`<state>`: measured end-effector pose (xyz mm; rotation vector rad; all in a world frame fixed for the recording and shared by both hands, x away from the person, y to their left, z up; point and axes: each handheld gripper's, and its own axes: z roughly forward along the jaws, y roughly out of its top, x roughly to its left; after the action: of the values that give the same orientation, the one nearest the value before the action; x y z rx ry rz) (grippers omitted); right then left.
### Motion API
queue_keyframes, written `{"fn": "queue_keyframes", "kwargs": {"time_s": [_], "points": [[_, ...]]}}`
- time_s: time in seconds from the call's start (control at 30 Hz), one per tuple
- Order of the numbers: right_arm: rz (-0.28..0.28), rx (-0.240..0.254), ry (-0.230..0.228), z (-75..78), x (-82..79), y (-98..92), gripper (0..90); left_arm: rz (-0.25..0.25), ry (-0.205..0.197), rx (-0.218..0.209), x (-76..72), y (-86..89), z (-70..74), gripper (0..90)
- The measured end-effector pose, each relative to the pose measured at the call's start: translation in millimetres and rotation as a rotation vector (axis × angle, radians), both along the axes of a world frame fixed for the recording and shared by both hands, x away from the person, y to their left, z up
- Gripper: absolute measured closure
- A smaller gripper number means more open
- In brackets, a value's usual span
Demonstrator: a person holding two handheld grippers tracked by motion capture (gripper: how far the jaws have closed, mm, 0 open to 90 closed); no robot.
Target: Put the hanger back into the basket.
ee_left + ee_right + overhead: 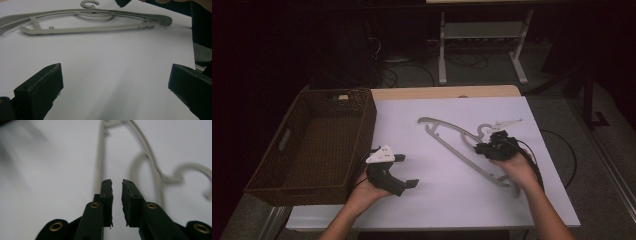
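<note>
Grey hanger lies flat on the white sheet, centre-right of the high view, beside the wicker basket at left (probably its destination). Right gripper sits at the hanger's neck, jaws a narrow slit, apparently holding nothing. Left gripper rests lower centre, jaws wide, empty.

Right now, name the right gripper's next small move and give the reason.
Probably open wider and ease down over the hanger neck. The right gripper hovers above it with a narrow gap between its jaws and nothing in them; the hanger lies flat on the white table.
</note>
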<state>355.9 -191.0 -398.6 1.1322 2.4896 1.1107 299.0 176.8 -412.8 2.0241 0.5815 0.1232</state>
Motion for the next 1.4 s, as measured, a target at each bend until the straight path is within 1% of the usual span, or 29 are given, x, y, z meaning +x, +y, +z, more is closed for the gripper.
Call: {"fn": "queue_keyframes", "kwargs": {"time_s": [0.03,0.07,0.1,0.13,0.17,0.2,0.23,0.27,0.3,0.37,0.4,0.43,0.47,0.5,0.53,0.57,0.63,0.7,0.77,0.87,0.97,1.13,1.17,1.27,1.3,1.4], "points": [[0.026,0.003,-0.004,-1.0,9.7,16.6,74.5,-0.001,-0.001,0.002,0.3,0.5,0.0,0.0],[0.026,0.003,-0.004,-1.0,9.7,16.6,74.5,-0.001,-0.001,0.003,0.6,0.9,0.1,0.0],[0.051,-0.007,-0.004,-3.9,20.6,31.5,73.1,0.003,0.000,0.002,0.6,1.3,0.0,0.0],[0.051,-0.007,-0.004,-3.9,20.6,31.5,73.1,0.002,0.000,0.001,1.0,2.1,0.1,0.0],[0.067,-0.015,-0.012,-8.7,31.7,44.8,71.6,0.001,-0.001,0.001,1.3,2.8,0.2,0.0],[0.067,-0.015,-0.012,-8.7,31.7,44.8,71.6,0.006,0.001,-0.005,1.2,3.1,0.2,0.0],[0.068,-0.011,-0.008,-10.9,36.2,51.1,70.9,0.008,0.001,-0.007,1.2,3.5,0.2,0.0],[0.066,-0.018,-0.001,-15.6,46.0,61.4,70.2,0.008,0.001,-0.008,1.8,4.4,0.1,0.0],[0.066,-0.018,-0.001,-15.6,46.0,61.4,70.2,0.008,0.001,-0.008,1.8,4.4,0.1,0.0],[0.070,-0.008,0.013,-20.0,53.6,69.8,70.0,0.010,0.002,-0.013,2.0,4.7,0.1,0.0],[0.065,-0.014,0.020,-22.5,56.9,74.0,69.9,0.011,0.002,-0.013,1.9,4.7,0.2,0.0],[0.066,-0.015,0.025,-27.5,61.7,80.3,69.8,0.008,0.001,-0.012,1.8,4.7,0.5,0.0],[0.069,-0.011,0.030,-29.6,63.3,82.8,69.8,0.010,0.004,-0.012,1.4,4.4,0.8,0.0],[0.070,-0.024,0.029,-31.6,64.4,84.9,70.0,0.010,0.004,-0.012,1.4,4.4,0.8,0.0],[0.070,-0.024,0.029,-31.6,64.4,84.9,70.0,0.009,0.004,-0.013,1.4,4.3,0.7,0.0],[0.075,-0.038,0.032,-35.3,65.3,88.1,70.0,0.007,0.003,-0.013,1.5,4.2,0.7,0.0],[0.068,-0.040,0.039,-37.4,64.9,89.9,70.9,0.006,0.003,-0.010,1.5,3.6,0.4,0.0],[0.062,-0.053,0.036,-39.0,64.8,90.8,71.5,0.006,0.002,-0.008,1.6,3.5,0.4,0.0],[0.063,-0.067,0.037,-39.7,64.5,90.9,73.2,0.004,0.001,-0.005,1.5,3.2,0.4,0.0],[0.071,-0.074,0.036,-41.5,64.1,91.6,75.1,0.002,0.004,-0.005,1.5,2.7,0.3,0.0],[0.070,-0.092,0.019,-42.0,63.5,92.9,78.2,0.001,0.003,-0.005,1.5,2.6,0.4,0.0],[0.068,-0.094,0.025,-43.9,63.4,93.7,78.9,0.001,0.002,-0.008,1.2,2.4,0.4,0.0],[0.074,-0.099,0.015,-43.8,63.4,93.7,79.3,0.001,0.002,-0.008,1.2,2.4,0.5,0.0],[0.078,-0.096,0.016,-42.4,63.3,93.5,79.4,0.002,0.004,-0.012,1.1,2.0,0.4,0.0],[0.087,-0.090,0.013,-42.2,63.2,93.9,79.4,0.002,0.004,-0.011,1.1,1.8,0.3,0.0],[0.158,-0.083,0.013,-42.2,56.9,102.8,79.7,0.003,0.004,-0.010,1.0,1.6,0.6,0.0]]}}
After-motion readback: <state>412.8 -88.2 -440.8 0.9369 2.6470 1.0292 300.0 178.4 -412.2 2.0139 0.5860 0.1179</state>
